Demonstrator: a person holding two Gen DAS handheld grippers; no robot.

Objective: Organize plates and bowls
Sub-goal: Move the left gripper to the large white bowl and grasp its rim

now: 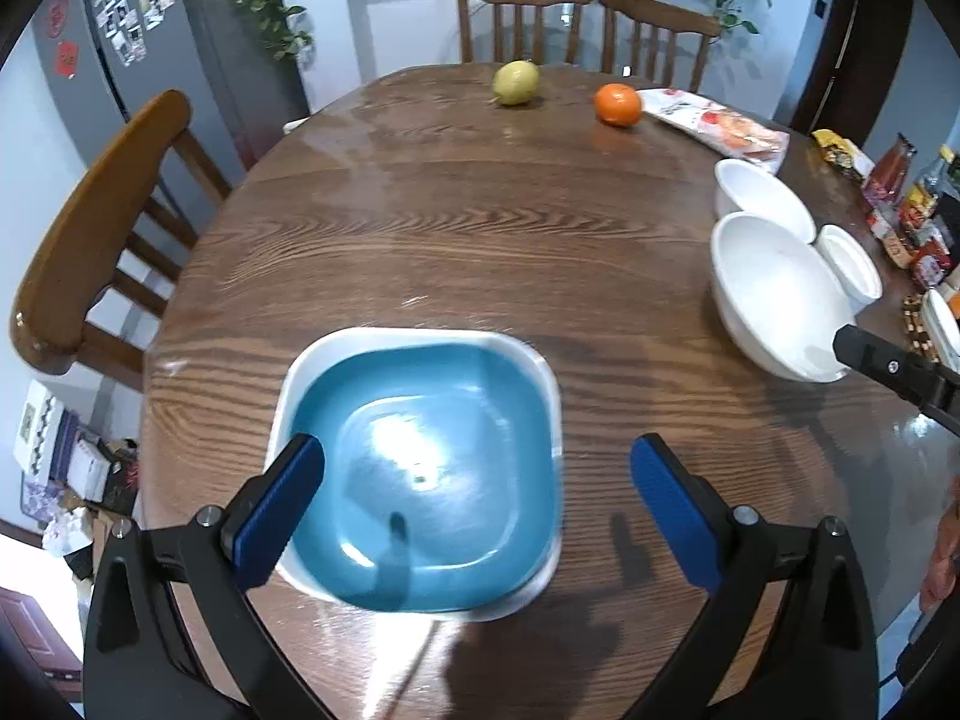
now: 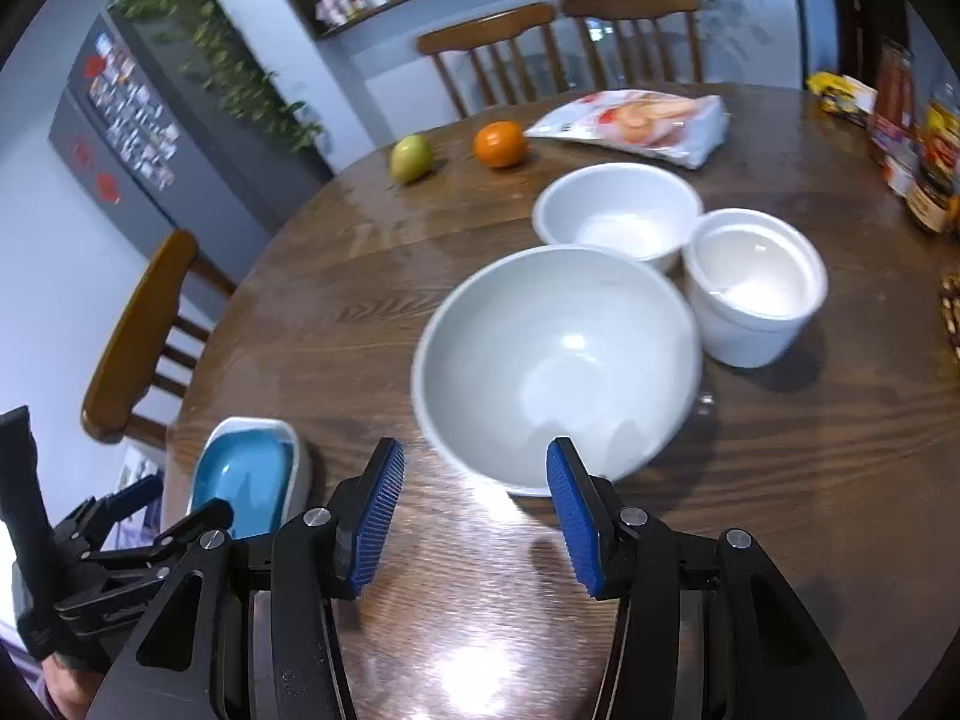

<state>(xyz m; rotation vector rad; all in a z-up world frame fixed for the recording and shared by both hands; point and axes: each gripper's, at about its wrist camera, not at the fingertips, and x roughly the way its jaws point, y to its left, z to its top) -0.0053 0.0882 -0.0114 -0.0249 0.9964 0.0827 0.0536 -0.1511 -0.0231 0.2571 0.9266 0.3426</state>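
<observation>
A blue square plate (image 1: 420,468) rests inside a white square plate (image 1: 414,339) near the table's front edge. My left gripper (image 1: 477,510) hangs over them, open wide; its left pad overlaps the plates' left rim and its right pad stands off to their right, touching nothing. Three white bowls cluster further right: a large one (image 2: 558,366), a medium one (image 2: 618,210) and a small straight-walled one (image 2: 756,294). My right gripper (image 2: 474,516) is open and empty just short of the large bowl's near rim. The stacked plates (image 2: 246,474) and left gripper (image 2: 138,516) show at lower left there.
On the round wooden table (image 1: 480,228), a pear (image 1: 516,83), an orange (image 1: 617,104) and a snack bag (image 1: 714,126) lie at the far side. Bottles and packets (image 1: 912,204) crowd the right edge. Wooden chairs (image 1: 90,240) stand on the left and behind.
</observation>
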